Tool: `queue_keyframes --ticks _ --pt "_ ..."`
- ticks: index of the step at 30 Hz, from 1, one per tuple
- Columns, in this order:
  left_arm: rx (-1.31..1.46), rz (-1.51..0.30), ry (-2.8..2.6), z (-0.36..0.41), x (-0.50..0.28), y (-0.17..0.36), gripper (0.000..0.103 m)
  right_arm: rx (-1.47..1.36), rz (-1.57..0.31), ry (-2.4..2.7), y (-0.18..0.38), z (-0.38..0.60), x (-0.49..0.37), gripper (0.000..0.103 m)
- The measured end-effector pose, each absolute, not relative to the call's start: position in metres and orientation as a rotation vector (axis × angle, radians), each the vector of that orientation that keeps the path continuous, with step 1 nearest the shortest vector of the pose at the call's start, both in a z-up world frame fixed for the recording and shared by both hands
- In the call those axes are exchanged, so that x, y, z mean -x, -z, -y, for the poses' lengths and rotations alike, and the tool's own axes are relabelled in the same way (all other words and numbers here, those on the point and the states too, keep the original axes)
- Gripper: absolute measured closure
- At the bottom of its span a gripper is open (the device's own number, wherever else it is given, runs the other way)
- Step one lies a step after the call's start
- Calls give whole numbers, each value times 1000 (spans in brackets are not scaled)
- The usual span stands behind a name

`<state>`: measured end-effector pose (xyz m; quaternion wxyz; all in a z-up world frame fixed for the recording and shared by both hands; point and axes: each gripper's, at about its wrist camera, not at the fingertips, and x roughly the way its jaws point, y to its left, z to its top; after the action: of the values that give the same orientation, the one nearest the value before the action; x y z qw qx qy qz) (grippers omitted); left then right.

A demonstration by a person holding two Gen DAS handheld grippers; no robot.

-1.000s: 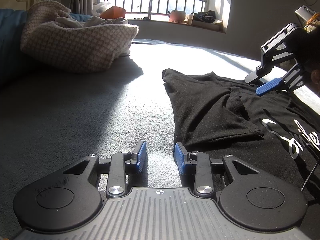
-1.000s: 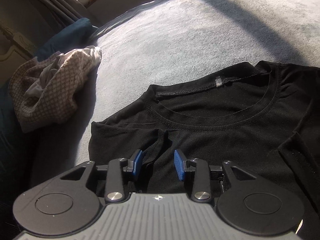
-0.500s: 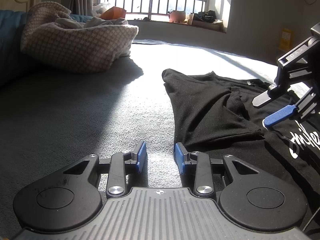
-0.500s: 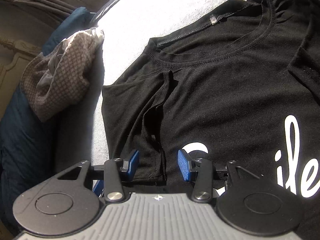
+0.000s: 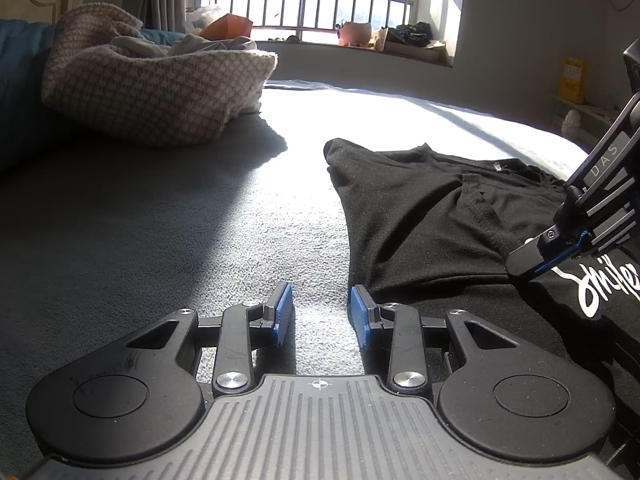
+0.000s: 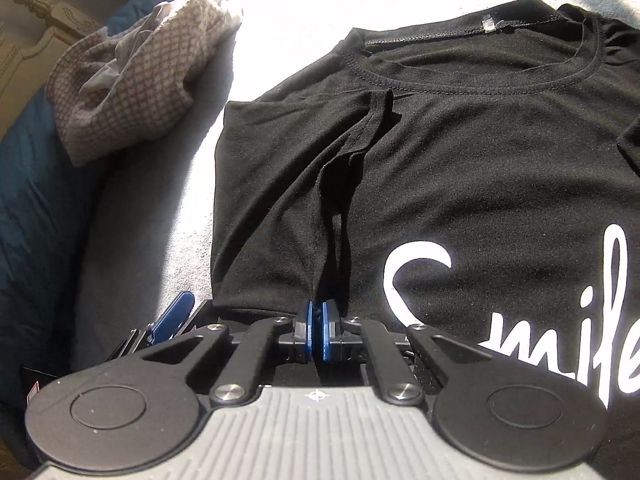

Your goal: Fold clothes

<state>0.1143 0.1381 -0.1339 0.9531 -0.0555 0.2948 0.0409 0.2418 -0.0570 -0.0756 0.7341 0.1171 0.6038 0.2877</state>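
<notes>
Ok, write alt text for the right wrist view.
The right gripper is shut on a fold of a black T-shirt with white lettering, lying flat on a grey bed. A checked blanket is heaped at upper left.

Strong daylight entering through the barred window (image 5: 320, 0) at the far side, overexposing it. Blown-out white glare across the middle of the bed surface (image 5: 280, 184), texture lost there. Hard-edged shadow cast toward the near side by the checked blanket (image 5: 160, 92); near-left area dim. Black T-shirt (image 6: 460, 160) underexposed, folds barely legible, white lettering crisp. Heavy fisheye bending and dark corners at frame edges. No motion blur noted; focus acceptable throughout.
</notes>
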Motion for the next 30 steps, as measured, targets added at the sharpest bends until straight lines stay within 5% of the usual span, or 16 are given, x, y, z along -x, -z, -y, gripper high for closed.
queue_keyframes --ticks 14,17,30 --pt "122 -599 -79 -140 -113 133 70 -360 -1391 -526 89 71 -232 98" --pt "133 -603 -70 -143 -112 130 70 -308 -1385 -523 82 69 -233 90" --pt "146 -605 -36 -150 -129 108 69 16 -1045 -579 37 33 -237 83"
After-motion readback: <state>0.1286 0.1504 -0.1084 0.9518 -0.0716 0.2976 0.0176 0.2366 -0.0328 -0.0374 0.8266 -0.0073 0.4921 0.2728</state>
